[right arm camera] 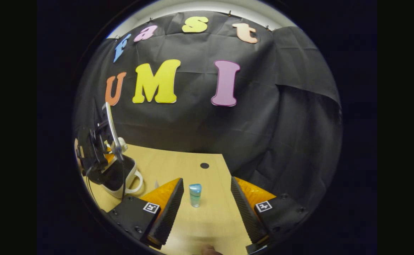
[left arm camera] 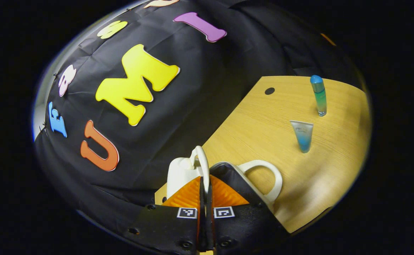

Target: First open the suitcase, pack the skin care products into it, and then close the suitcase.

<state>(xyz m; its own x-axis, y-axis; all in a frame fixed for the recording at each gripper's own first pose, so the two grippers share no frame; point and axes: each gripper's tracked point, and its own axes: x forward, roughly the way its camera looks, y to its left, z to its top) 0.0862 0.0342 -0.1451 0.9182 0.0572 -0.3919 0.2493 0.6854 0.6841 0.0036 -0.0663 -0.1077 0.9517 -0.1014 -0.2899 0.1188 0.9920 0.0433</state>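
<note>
Now, your left tongs (left arm camera: 205, 191) are pressed together at the bottom of the left gripper view, with something thin and white, likely the edge of the suitcase lid (left arm camera: 201, 161), caught between the two fingers. The view tips hard to one side, so this hand is rolled over. Just past the fingers sits the small white suitcase (left arm camera: 244, 184) with its dark inside and a white loop handle (left arm camera: 269, 177) sticking out toward the bottle side. You cannot tell from here if anything lies inside it.

In the right gripper view the suitcase (right arm camera: 122, 173) rests at the far left of the wooden surface (right arm camera: 178, 159), and its lid (right arm camera: 111, 131) stands up almost straight, open. The left tongs (right arm camera: 93, 148) are up against it there.

Your right tongs (right arm camera: 207, 205) are spread wide and hold nothing. They sit level and low over the surface, pointing at the wall. A blue-capped bottle (right arm camera: 195, 194) stands upright between the two fingers, a little ahead of them, touching neither.

In the left gripper view that bottle (left arm camera: 318, 95) stands tall with its cap up, well apart from the suitcase. Near it a small tube (left arm camera: 302, 135) stands on its blue cap with the flat wide end up. Both point up from the surface (left arm camera: 334, 170). A dark round hole (left arm camera: 269, 91) sits in the wood near the far edge.
</note>
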